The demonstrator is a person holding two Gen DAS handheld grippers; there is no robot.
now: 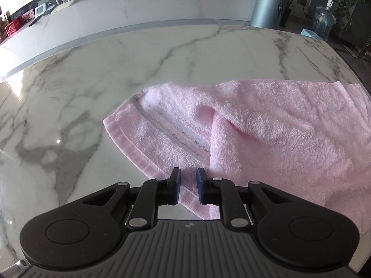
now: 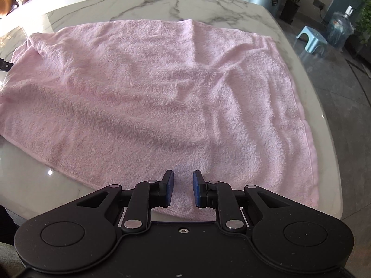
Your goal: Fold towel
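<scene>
A pink towel [image 2: 150, 97] lies rumpled on the marble table [image 2: 34, 185], reaching close to its right edge. In the left wrist view the towel [image 1: 278, 127] has its upper layer folded over a striped end [image 1: 162, 125] that sticks out to the left. My left gripper [image 1: 187, 188] hovers over the towel's near left corner. Its blue pads [image 1: 200, 186] stand a narrow gap apart, with cloth showing in the gap, not pinched. My right gripper [image 2: 182, 190] is just inside the towel's near edge, its pads equally narrowly apart over flat cloth.
Bare marble [image 1: 69, 115] spreads left of and beyond the towel. A long white counter [image 1: 139, 11] runs behind the table. On the floor to the right are a grey bin [image 1: 269, 7], a water bottle [image 2: 340, 30], a small blue stool [image 2: 310, 38] and potted plants.
</scene>
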